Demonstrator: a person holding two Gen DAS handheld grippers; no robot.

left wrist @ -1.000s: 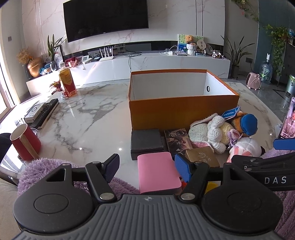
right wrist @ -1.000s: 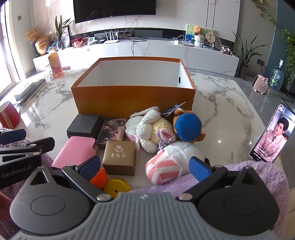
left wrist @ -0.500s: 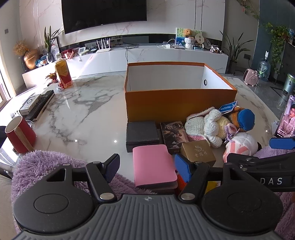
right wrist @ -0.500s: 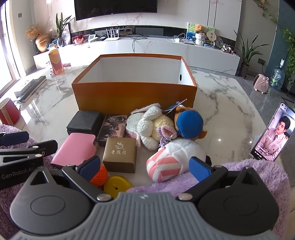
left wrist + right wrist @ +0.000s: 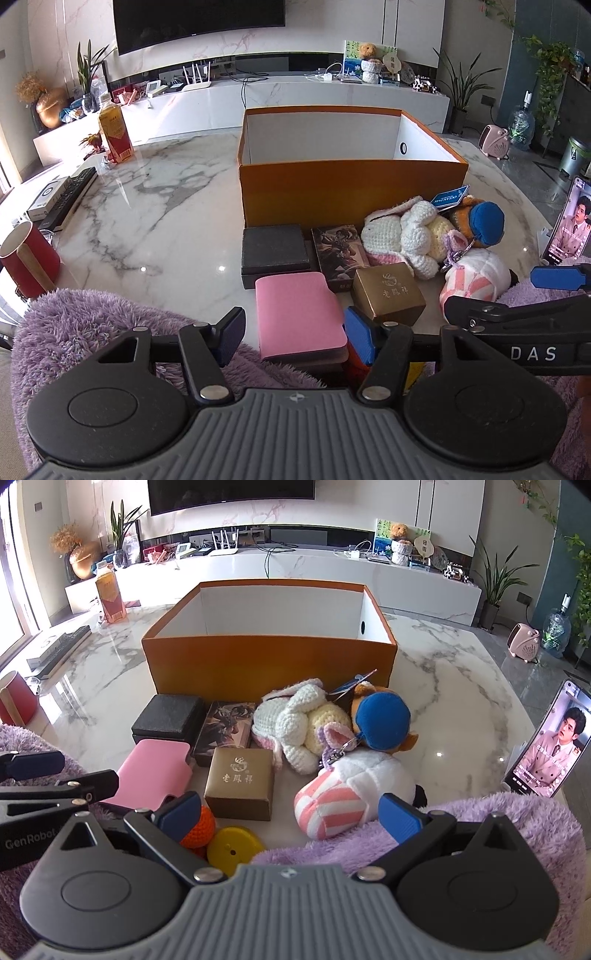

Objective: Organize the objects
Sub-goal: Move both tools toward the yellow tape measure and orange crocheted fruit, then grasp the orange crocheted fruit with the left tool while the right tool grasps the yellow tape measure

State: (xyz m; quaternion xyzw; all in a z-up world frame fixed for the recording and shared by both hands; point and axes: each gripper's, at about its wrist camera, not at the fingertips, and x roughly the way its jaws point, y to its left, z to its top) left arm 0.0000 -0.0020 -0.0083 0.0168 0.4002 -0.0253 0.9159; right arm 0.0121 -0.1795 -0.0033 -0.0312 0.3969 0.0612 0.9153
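An empty orange box [image 5: 351,192] [image 5: 269,661] stands on the marble table. In front of it lie a black case [image 5: 275,249], a dark card box [image 5: 340,251], a pink case [image 5: 299,317] [image 5: 153,771], a gold box [image 5: 388,293] [image 5: 240,781], a white crochet bunny [image 5: 402,232] [image 5: 295,723], a blue-capped plush [image 5: 384,723], a pink-striped plush [image 5: 343,794], an orange ball [image 5: 203,827] and a yellow disc [image 5: 234,849]. My left gripper [image 5: 295,332] is open around the pink case's near end. My right gripper [image 5: 290,812] is open, just short of the striped plush.
A red cup [image 5: 27,260] stands at the left edge, remotes [image 5: 68,197] and a drink carton [image 5: 115,133] farther back. A phone [image 5: 554,738] leans at the right. Purple fluffy fabric [image 5: 92,325] covers the near edge. The right gripper's arm [image 5: 517,321] crosses beside the left one.
Both grippers have moved slightly forward and higher toward the objects. The pink case now sits further between my left fingers. Nothing has been grasped.
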